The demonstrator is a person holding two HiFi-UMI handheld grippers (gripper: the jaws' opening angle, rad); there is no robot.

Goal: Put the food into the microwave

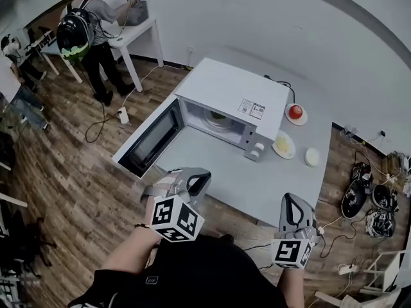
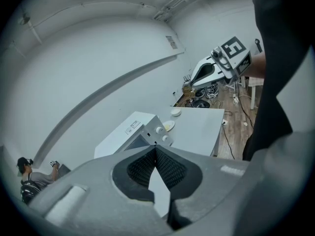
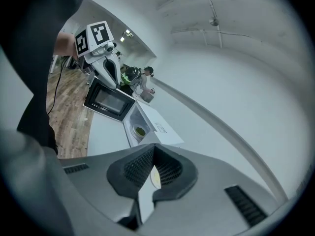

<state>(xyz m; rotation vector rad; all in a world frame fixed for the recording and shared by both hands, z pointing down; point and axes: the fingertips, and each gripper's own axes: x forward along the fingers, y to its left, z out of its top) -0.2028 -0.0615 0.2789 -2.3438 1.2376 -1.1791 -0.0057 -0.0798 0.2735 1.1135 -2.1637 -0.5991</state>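
While held off the near edge of the white table point(image 1: 239, 183), clenched and empty at the left gripper point(image 1: 192, 179): jaws tip to tip, nothing between them. Same at the right gripper point(image 1: 293, 205), off the table's near right corner: jaws pressed together on nothing. Well apart from both, on the far left part of the table, a white microwave point(image 1: 232, 90) with its door point(image 1: 149, 141) swung wide open toward the left. Inside the cavity, a plate of food point(image 3: 140, 131) with a green piece at its centre, touched by neither gripper. Just right of the microwave, on the tabletop: a plate with a red round item point(image 1: 295, 113) farthest back, a plate of pale yellow food point(image 1: 283, 145) close beside the control knobs point(image 1: 257, 149), and a small white bowl point(image 1: 312, 156) nearest the right edge. Beyond the table, across the wooden floor point(image 1: 70, 172), a person with a backpack point(image 1: 87, 27) standing at another white table point(image 1: 138, 31); off to the right, on the floor by the wall, several black shoes point(image 1: 359, 197).
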